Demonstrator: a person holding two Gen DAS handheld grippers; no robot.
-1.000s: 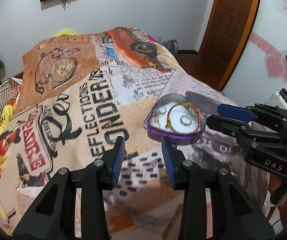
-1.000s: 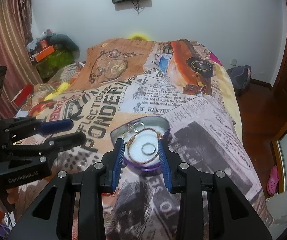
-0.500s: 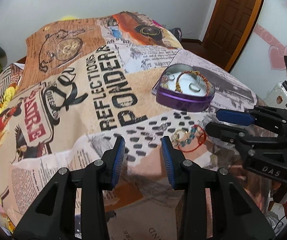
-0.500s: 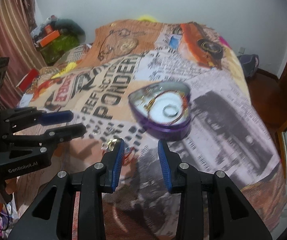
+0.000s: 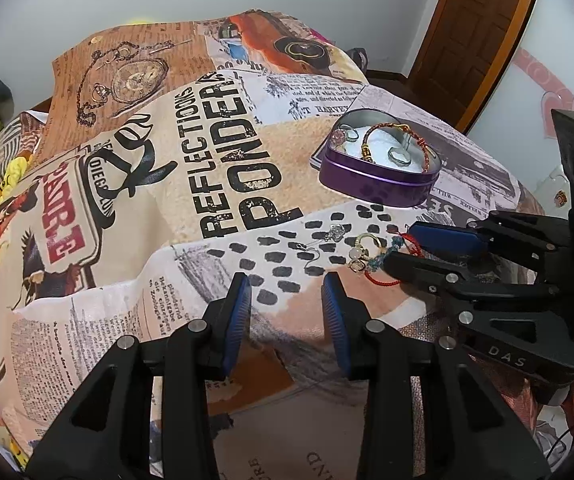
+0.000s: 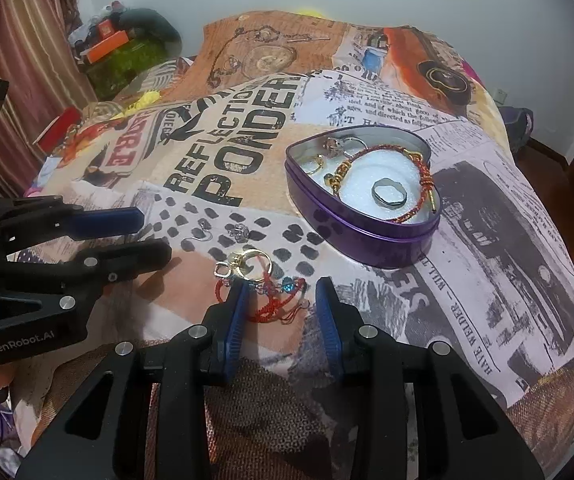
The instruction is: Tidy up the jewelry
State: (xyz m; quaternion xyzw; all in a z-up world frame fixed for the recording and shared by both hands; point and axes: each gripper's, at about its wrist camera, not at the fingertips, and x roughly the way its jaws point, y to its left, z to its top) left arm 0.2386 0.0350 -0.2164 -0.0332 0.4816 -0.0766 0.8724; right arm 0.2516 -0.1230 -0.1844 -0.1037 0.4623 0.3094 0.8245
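just ahead of right gripper [image 6: 283, 292]: red bracelet [image 6: 271, 300].

Both claws now back from purple tin [image 6: 367, 236], over loose bracelet [image 6: 275, 300].

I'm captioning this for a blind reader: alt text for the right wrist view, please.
The open right gripper hovers over a red cord bracelet on a printed bedspread. Beyond sits an open purple heart tin with jewelry inside; the left gripper is at left.

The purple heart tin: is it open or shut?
Open. The purple heart tin has no lid on; a ring and bracelet lie visible inside.
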